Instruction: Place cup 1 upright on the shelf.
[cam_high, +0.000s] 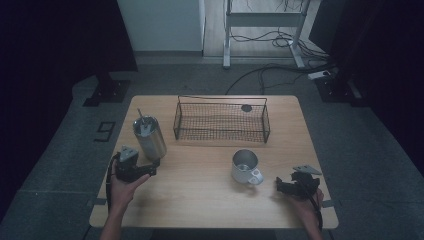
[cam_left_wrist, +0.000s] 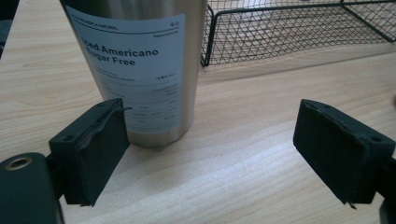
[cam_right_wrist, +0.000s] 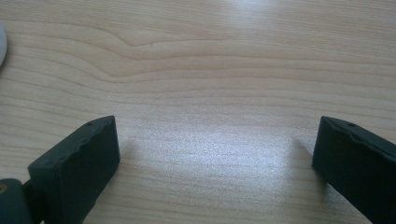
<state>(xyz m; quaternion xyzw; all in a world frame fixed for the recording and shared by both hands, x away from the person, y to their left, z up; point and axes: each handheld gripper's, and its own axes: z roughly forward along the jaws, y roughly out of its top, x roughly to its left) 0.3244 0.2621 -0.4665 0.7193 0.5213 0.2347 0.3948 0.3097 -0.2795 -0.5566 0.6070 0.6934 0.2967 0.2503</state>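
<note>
Left claw (cam_left_wrist: 210, 154) spread wide, we close in on the steel tumbler (cam_left_wrist: 135, 65) standing just ahead, off its left jaw and not yet between the two, while our right claw (cam_right_wrist: 215, 168), equally agape, idles over bare table (cam_right_wrist: 210, 70); gripping and lifting remain, by our reckoning.

The high view looks down over the whole table (cam_high: 210, 200). Each gripper view sits low and close above the tabletop; the left shares the steel tumbler (cam_left_wrist: 140, 70) and wire basket (cam_left_wrist: 299, 28).
</note>
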